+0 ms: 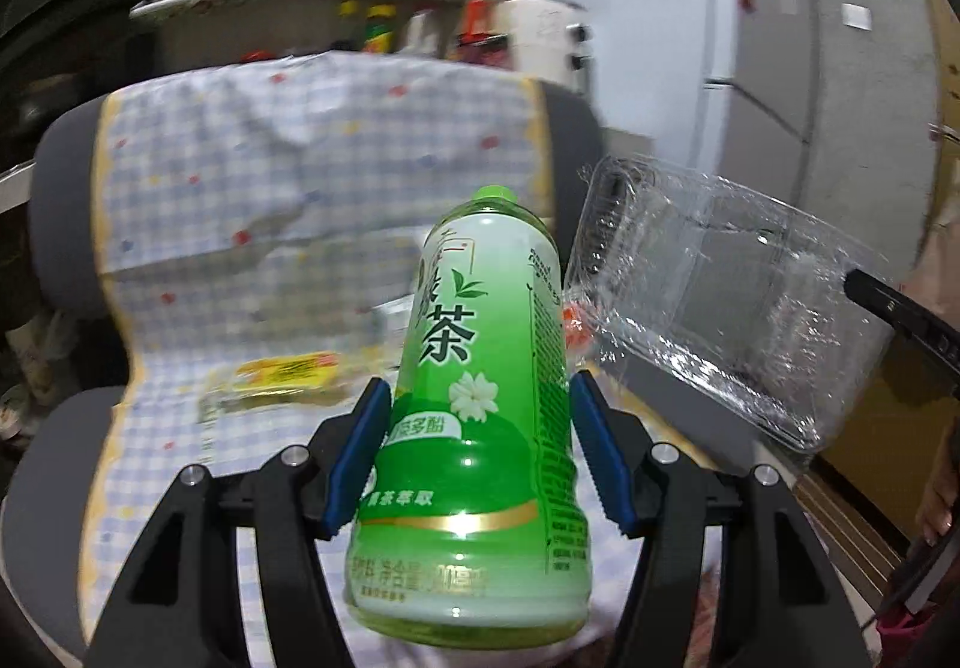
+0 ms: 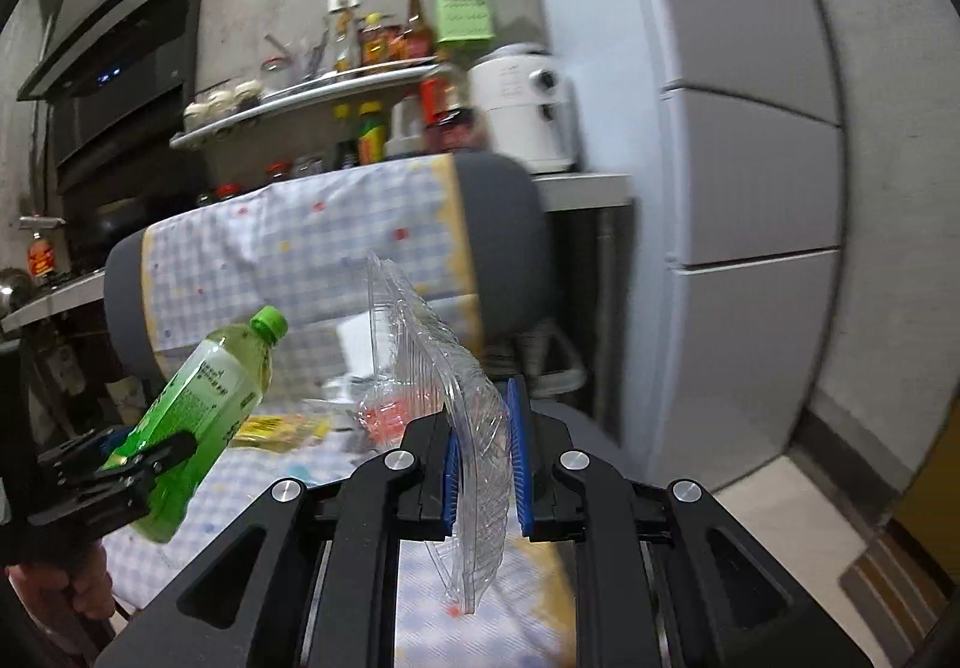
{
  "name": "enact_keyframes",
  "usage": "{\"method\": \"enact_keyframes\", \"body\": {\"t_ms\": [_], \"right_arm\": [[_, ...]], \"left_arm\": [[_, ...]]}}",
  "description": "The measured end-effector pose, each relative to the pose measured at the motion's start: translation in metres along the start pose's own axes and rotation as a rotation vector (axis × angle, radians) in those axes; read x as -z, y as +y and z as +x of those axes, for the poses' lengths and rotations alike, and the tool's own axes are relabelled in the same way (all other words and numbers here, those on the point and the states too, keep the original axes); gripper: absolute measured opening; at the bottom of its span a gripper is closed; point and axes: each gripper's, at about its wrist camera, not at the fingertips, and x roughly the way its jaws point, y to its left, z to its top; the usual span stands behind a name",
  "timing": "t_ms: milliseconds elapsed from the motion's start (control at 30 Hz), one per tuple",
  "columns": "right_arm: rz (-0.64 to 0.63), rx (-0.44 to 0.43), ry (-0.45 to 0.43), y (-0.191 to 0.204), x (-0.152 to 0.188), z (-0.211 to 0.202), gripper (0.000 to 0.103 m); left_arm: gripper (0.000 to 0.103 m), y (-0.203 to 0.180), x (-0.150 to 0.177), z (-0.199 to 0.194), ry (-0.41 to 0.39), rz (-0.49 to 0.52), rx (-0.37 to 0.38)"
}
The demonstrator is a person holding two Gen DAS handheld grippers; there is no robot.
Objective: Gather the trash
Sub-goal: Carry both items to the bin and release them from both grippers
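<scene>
Green tea bottle sits clamped in the left gripper, clear clamshell container pinched, probably firmly, in the right gripper; carry both level and squeeze gently.

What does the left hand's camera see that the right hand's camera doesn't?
Only the left wrist view shows the tea bottle's front label and the clear plastic box's broad side. Only the right wrist view shows the whole left gripper from outside, the range hood and the right gripper pinching the box. Both show the bottle, the box, the checked chair cover and the yellow wrapper.
</scene>
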Motion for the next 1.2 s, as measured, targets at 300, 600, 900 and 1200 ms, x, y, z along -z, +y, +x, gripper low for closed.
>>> {"method": "enact_keyframes", "body": {"t_ms": [300,600,900,1200], "right_arm": [[0.092,0.216,0.007,-0.073,0.02,-0.087,0.016],[0.234,0.42,0.25,-0.144,0.079,-0.101,0.016],[0.285,0.475,0.492,-0.18,0.137,-0.048,0.019],[0.307,0.476,0.459,-0.197,0.148,-0.03,0.045]], "left_arm": [[0.06,-0.097,0.011,0.008,0.019,0.122,0.21],[0.061,-0.16,0.041,0.019,0.098,0.222,0.347],[0.061,-0.174,0.053,0.036,0.155,0.244,0.351],[0.061,-0.179,0.06,0.046,0.188,0.269,0.362]]}}
